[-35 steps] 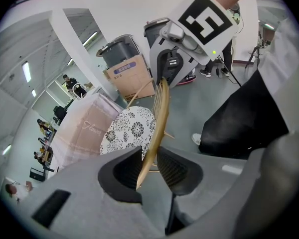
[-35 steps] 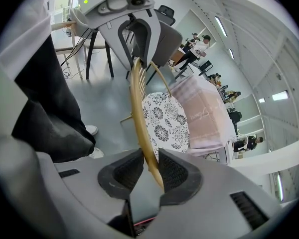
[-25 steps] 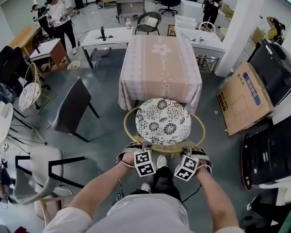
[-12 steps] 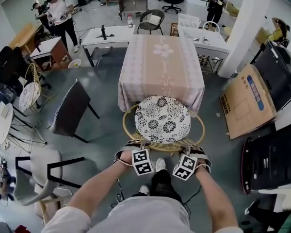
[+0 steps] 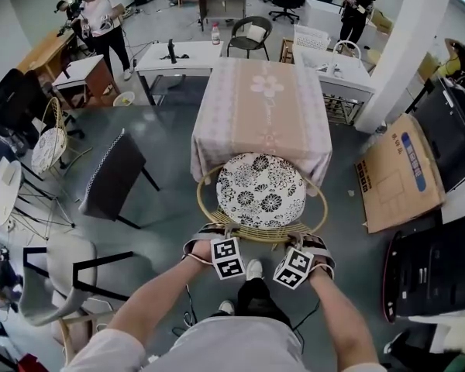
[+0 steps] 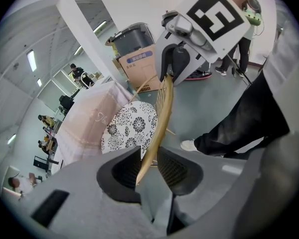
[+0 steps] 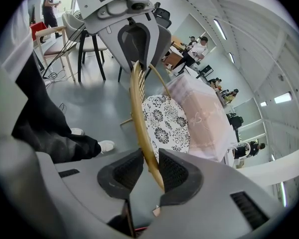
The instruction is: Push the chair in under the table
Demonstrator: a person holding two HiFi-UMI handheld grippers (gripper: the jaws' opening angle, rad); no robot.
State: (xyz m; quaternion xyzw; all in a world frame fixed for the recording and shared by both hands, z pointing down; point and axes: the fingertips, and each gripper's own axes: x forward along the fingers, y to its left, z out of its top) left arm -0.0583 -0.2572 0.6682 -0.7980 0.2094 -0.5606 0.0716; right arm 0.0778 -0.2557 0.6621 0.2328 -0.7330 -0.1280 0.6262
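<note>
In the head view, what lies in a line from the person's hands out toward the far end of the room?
Left gripper and right gripper, side by side, jaws shut on the chair's cane rim → floral seat cushion → table under a pink cloth → dark chair with a pale cushion.

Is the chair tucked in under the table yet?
Not yet. The whole flowery seat of the chair shows in front of the table, only its far edge meeting the cloth.
</note>
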